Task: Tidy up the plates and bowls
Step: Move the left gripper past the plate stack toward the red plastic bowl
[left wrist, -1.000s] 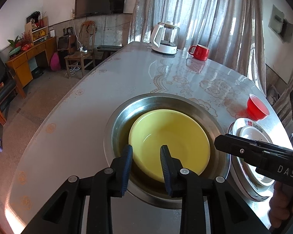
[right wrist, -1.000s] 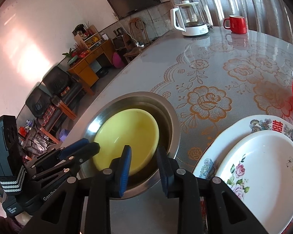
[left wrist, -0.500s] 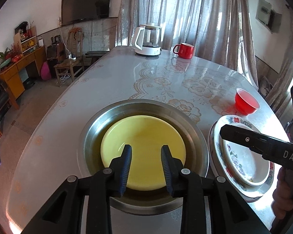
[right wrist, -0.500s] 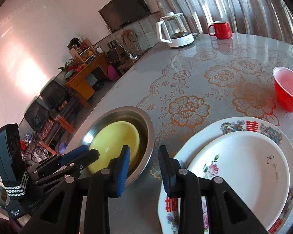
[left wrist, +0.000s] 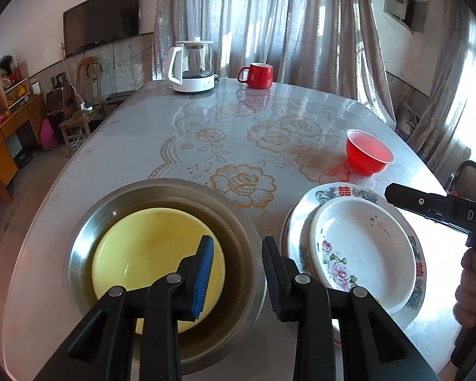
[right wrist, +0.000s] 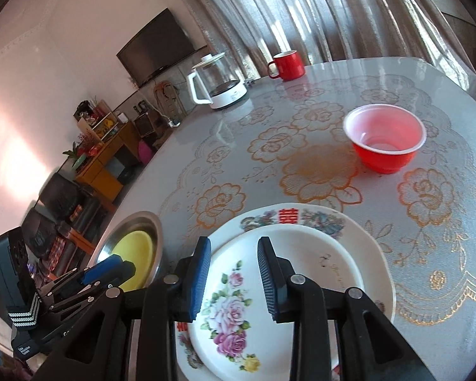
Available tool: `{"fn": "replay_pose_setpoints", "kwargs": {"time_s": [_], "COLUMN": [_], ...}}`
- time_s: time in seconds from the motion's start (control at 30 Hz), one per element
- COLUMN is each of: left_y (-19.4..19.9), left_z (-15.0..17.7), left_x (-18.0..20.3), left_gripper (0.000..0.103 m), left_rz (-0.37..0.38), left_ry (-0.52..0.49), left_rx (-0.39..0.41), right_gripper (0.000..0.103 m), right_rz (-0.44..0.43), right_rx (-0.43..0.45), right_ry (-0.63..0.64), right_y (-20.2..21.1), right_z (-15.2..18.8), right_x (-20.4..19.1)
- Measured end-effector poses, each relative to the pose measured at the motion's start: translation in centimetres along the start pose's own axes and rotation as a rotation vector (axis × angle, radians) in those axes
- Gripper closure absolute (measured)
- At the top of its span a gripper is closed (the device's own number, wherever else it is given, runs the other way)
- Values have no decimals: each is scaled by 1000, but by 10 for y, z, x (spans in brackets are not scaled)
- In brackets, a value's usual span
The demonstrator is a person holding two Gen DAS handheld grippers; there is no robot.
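A yellow bowl [left wrist: 149,247] lies inside a steel basin [left wrist: 238,222] at the near left of the table. A white flowered plate [left wrist: 361,250] rests on a larger patterned plate [left wrist: 330,190] to its right. A red plastic bowl [left wrist: 368,152] stands alone beyond the plates. My left gripper [left wrist: 238,263] is open and empty over the basin's right rim. My right gripper [right wrist: 234,263] is open and empty just above the white flowered plate [right wrist: 301,270], with the red bowl [right wrist: 384,146] ahead of it.
A white electric kettle [left wrist: 193,66] and a red mug [left wrist: 257,76] stand at the far end of the table. The table edge runs close on the left and right. Cabinets, chairs and a wall television lie beyond on the left.
Both grippers have swung to the right and pulled back. The left moved from over the yellow bowl to the basin's right rim. The right moved from the basin side to over the plates.
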State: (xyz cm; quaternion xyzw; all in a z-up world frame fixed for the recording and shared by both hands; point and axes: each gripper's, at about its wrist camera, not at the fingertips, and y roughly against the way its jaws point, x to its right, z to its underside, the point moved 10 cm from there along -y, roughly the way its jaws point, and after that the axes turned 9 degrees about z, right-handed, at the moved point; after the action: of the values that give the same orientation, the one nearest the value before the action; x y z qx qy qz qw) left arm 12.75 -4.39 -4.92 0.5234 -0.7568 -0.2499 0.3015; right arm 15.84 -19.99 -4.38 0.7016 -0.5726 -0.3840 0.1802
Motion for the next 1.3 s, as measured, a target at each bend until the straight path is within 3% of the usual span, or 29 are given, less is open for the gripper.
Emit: {"fn": "replay_pose_setpoints", "kwargs": {"time_s": [0.33,0.7,1.07,1.3], "left_y": [-25,-50,-81,-105], "left_z": [-12,-29,-43,-61], "left_x": [49,91,123,125], "left_gripper": [71,71,71,71], "left_rz": [49,76,111,150], "left_ry": [-88,-162,-178,-110], "left_rx": [-31,-53,-98,-137], "right_gripper": [73,73,73,73], "right_rz": [84,109,114,111], "right_rx": [34,36,31,22], "right_ry": [-126,-221,-254,-253], "right_y": [17,12,3,-10], "right_z": [-14,-29,-42,-50], "right_x": [72,129,158,162]}}
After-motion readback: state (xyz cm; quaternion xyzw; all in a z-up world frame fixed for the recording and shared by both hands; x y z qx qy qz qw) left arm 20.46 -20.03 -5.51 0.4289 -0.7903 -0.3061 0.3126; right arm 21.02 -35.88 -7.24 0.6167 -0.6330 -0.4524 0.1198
